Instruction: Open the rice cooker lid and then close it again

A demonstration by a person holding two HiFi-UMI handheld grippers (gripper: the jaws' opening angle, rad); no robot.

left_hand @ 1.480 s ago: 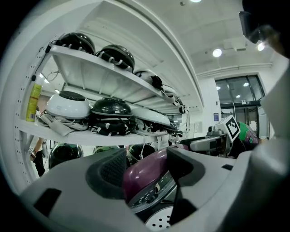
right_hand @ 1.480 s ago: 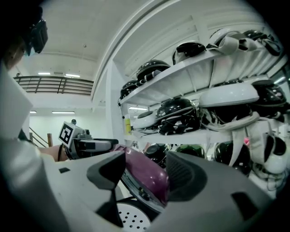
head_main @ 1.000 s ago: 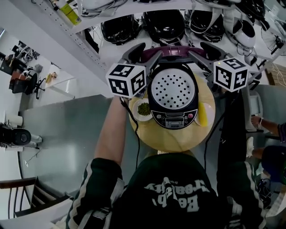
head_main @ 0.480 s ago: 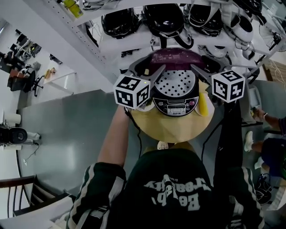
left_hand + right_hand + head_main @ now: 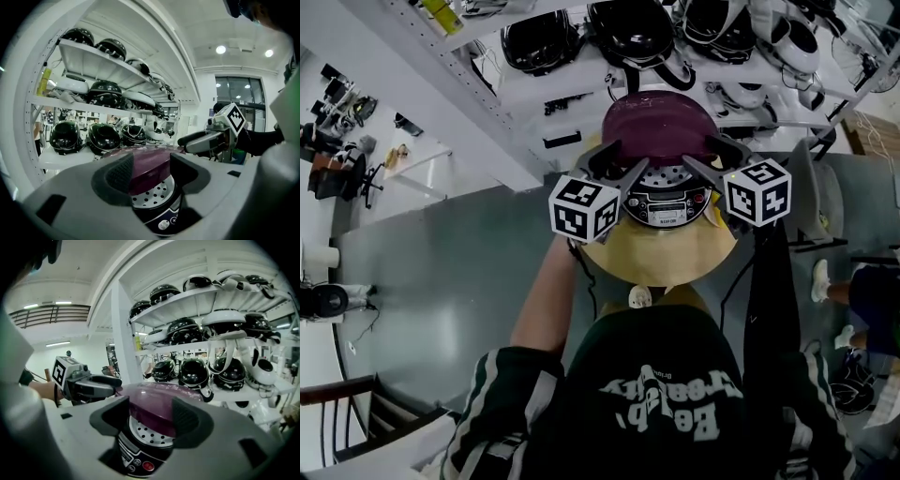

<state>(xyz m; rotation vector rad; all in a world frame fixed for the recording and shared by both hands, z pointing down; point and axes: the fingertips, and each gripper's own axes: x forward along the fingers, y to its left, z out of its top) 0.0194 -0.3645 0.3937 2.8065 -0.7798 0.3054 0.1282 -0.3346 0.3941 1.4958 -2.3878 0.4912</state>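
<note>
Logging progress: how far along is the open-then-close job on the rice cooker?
Opening looks done: the purple lid stands partway up, perforated inner plate showing. In hand: its rim lies between the parted jaws of the right gripper and the left gripper, whose jaws have just been closing. Remaining: lowering it shut.

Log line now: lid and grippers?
lid: partly open | left gripper: open, fingers just closing, lid edge between | right gripper: open, lid edge between

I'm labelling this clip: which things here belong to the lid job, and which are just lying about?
Job: cooker, lid.
Lying about: helmets, shelf, table.
</note>
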